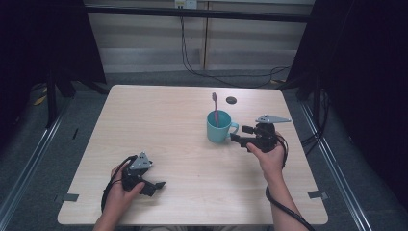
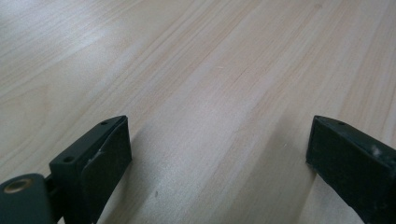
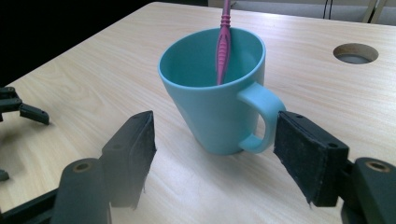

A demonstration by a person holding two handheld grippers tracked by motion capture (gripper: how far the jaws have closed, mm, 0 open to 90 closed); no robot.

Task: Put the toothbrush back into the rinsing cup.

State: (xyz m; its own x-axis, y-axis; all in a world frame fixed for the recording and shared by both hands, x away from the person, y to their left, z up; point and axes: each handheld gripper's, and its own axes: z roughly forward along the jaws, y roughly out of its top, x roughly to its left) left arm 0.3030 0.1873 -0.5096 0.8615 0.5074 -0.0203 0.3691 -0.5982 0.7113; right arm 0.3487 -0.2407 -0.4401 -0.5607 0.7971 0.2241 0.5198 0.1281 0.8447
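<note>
Teal mug [image 3: 217, 93] stood upright right of the table's [image 1: 159, 120] centre, its handle turned toward the right gripper [image 3: 215, 154]. A pink toothbrush [image 3: 222, 44] stood in it, leaning on the far rim. The right gripper's jaws were spread wide, just short of the mug, one pad close beside the handle (contact unclear). Left gripper [image 1: 154, 186] rested at the near left corner, well apart, jaws wide over bare wood.

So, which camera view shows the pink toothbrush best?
The high view: the whole toothbrush stands in the teal mug. The right gripper view shows its handle closer, top cut off. The left gripper view looks at bare table.
</note>
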